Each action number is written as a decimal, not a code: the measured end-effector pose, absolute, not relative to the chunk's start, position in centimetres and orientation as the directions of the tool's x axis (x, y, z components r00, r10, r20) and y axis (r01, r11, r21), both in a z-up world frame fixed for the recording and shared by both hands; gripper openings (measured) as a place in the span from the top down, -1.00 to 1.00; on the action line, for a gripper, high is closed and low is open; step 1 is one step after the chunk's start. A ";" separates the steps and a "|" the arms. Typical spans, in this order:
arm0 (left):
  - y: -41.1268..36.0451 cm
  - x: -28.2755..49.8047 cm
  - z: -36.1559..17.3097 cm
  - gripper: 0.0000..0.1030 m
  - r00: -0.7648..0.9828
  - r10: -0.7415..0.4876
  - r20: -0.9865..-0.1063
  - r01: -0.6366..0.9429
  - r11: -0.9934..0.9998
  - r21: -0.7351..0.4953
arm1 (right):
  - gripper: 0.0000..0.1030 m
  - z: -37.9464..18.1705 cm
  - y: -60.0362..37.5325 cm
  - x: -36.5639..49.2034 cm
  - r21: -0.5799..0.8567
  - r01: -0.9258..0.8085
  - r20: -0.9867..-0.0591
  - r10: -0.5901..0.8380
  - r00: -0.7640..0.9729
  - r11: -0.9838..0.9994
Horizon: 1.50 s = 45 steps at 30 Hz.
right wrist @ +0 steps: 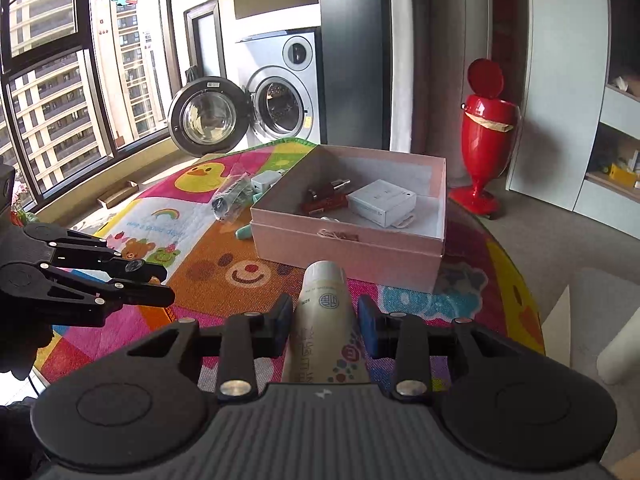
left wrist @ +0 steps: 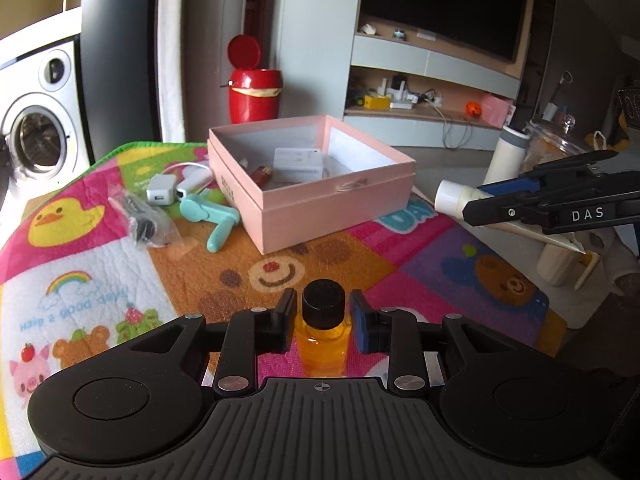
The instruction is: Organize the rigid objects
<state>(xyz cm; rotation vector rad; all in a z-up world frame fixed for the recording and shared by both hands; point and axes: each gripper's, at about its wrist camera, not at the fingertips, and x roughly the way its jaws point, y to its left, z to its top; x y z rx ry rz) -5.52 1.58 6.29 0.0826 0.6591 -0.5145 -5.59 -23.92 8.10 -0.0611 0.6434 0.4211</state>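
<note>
A: Start big. What sits on the play mat (left wrist: 100,264)?

B: An open pink box (left wrist: 320,196), lid off, on the colourful mat. Inside lie a white adapter box (right wrist: 382,202) and a small red-brown piece (right wrist: 326,198). Only the right wrist view shows the window, the towers outside and the washing machine (right wrist: 280,100) with its door swung open; only the left wrist view shows the television and shelves behind the box.

A: And beside the box?

B: On its left in the left view: a clear bag of dark parts (left wrist: 144,220), a white charger (left wrist: 162,194) and a teal handheld fan (left wrist: 214,216). A red bin (left wrist: 252,94) stands on the floor behind.

A: The grippers?

B: The right gripper (right wrist: 324,322) is clamped on a cream tube (right wrist: 324,320), long axis along the fingers, cap end pointing at the box. The left gripper (left wrist: 322,322) is closed on a small amber bottle (left wrist: 322,340), upright, black cap on top, near the box over the mat's bear face.
</note>
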 end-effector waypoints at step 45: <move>8.3 12.5 3.3 0.43 0.729 -0.290 -0.620 -0.046 0.883 -0.467 | -0.21 3.7 -18.8 -0.5 -0.024 -0.382 -0.594 0.294 0.749 0.924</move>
